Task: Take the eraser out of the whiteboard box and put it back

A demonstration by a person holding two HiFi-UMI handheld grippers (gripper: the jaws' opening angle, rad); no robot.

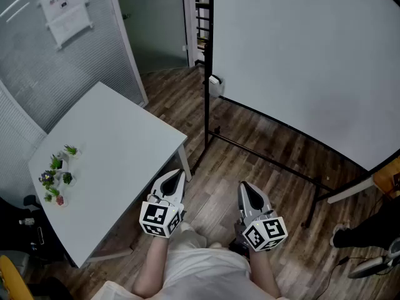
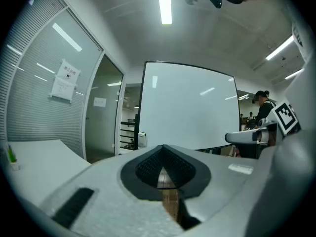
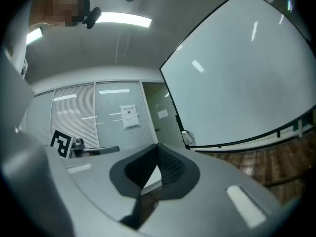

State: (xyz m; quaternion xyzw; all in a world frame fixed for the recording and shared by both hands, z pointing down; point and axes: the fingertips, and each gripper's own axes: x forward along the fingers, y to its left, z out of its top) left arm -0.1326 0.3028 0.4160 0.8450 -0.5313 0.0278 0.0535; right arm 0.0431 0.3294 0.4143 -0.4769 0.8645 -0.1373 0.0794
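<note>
A large whiteboard [image 1: 312, 55] on a black stand fills the right side ahead of me. A small white box [image 1: 214, 84] hangs at its lower left corner, also seen in the left gripper view [image 2: 142, 139] and the right gripper view [image 3: 187, 137]. No eraser shows in any view. My left gripper [image 1: 177, 175] and right gripper [image 1: 245, 188] are held side by side low over the wooden floor, well short of the box. Both point roughly level toward the board. Each has its jaws shut with nothing between them [image 2: 163, 151] [image 3: 158, 152].
A white table [image 1: 112, 142] with small potted plants [image 1: 56, 177] stands at my left, against a glass partition [image 1: 56, 49]. The stand's black legs [image 1: 262, 156] run across the floor ahead. Someone's dark shoe [image 1: 353, 231] is at the far right, and a person [image 2: 262, 105] stands beyond the board.
</note>
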